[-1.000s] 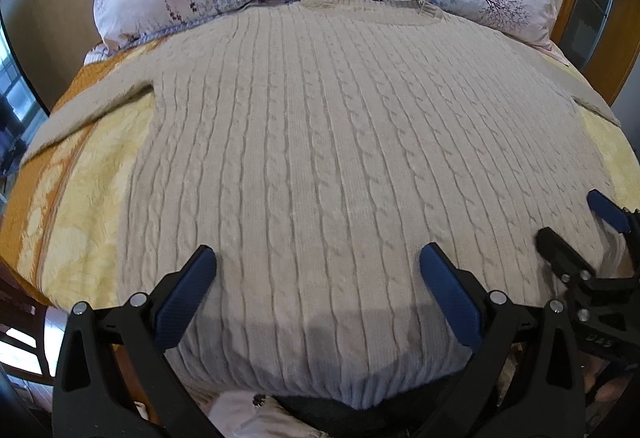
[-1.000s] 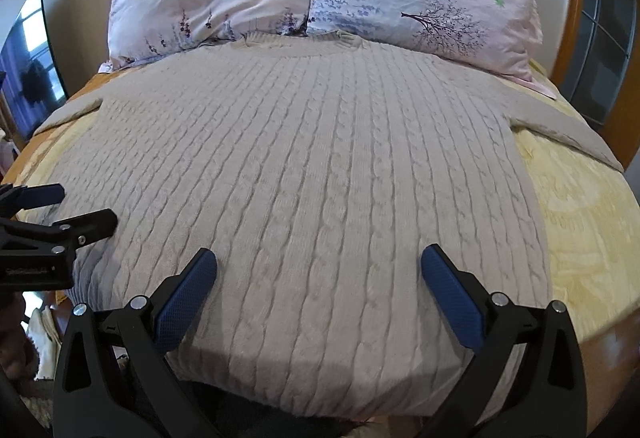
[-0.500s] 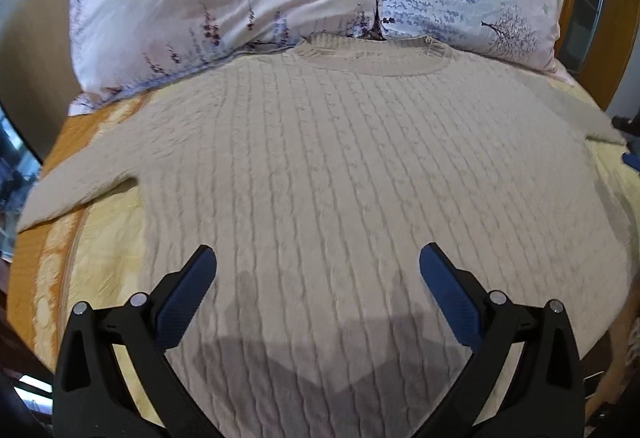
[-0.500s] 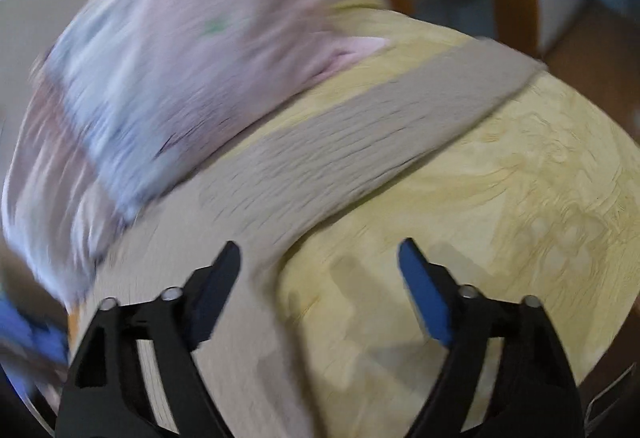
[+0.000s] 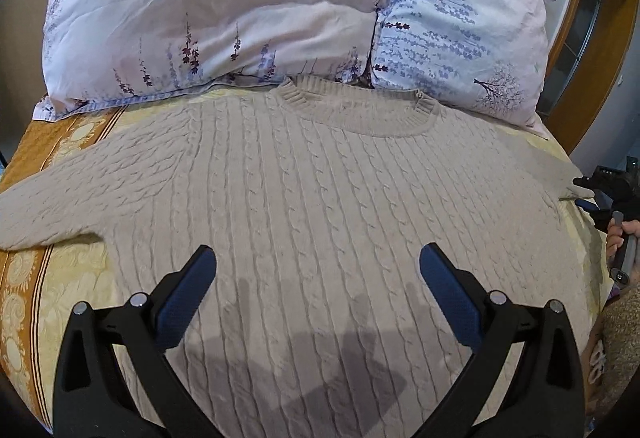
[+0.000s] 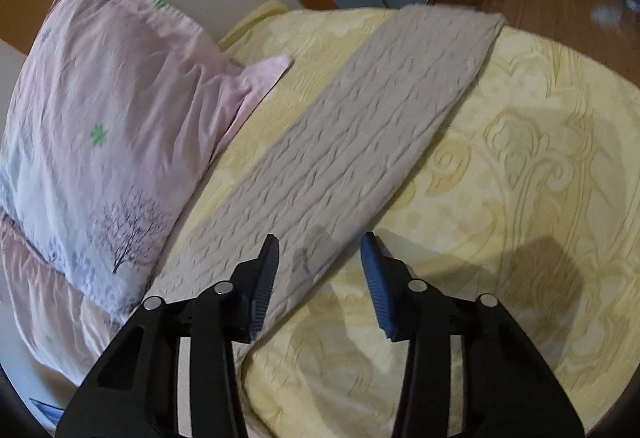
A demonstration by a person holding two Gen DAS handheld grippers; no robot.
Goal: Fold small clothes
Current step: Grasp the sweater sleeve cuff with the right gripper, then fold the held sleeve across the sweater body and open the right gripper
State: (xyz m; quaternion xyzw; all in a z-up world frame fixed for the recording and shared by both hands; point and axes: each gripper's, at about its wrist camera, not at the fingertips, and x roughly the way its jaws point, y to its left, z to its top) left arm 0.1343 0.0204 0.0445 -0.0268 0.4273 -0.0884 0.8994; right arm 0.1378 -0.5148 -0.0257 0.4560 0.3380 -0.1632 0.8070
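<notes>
A beige cable-knit sweater [image 5: 320,206] is lying flat on the yellow damask bed [image 6: 520,166], its ribbed collar touching two floral pillows [image 5: 224,10]. The left tool [image 5: 316,278] is hovering wide open over the body; the right tool [image 6: 318,274], half open, is straddling the sleeve [image 6: 360,142] edge.

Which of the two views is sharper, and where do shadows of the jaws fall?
Left wrist view: sharp; the gripper's shadow falls on the sweater body near the hem, and fisheye bends the pillows. Right wrist view: slightly motion-blurred on the sleeve; dark shadows lie on the yellow bedspread.
</notes>
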